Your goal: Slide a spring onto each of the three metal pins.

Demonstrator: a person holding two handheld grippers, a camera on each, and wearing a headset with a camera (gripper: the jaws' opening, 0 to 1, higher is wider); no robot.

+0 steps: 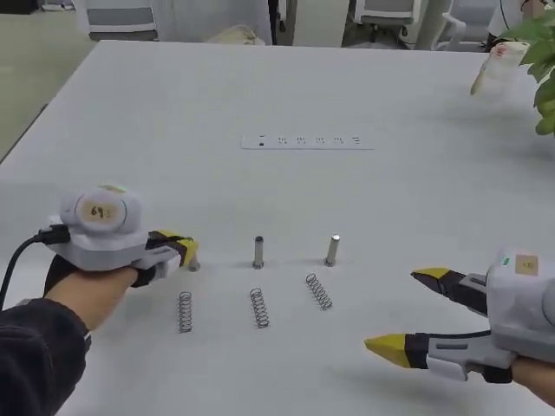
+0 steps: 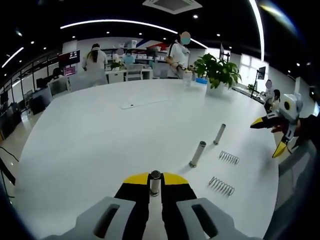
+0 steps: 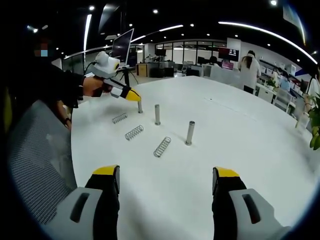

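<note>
A big white table point(image 1: 347, 87) takes up most of the room. A white power strip point(image 1: 306, 141) lies flat on it. A green plant point(image 2: 217, 72) stands at its far edge. Long bright lights point(image 2: 115, 21) curve across the dark ceiling point(image 2: 210, 25). People point(image 2: 95, 57) stand far back. The floor point(image 1: 26, 61) is pale.

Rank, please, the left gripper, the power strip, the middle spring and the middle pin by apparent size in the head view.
1. left gripper, nearest the camera.
2. power strip.
3. middle spring and middle pin: too alike to rank.
</note>
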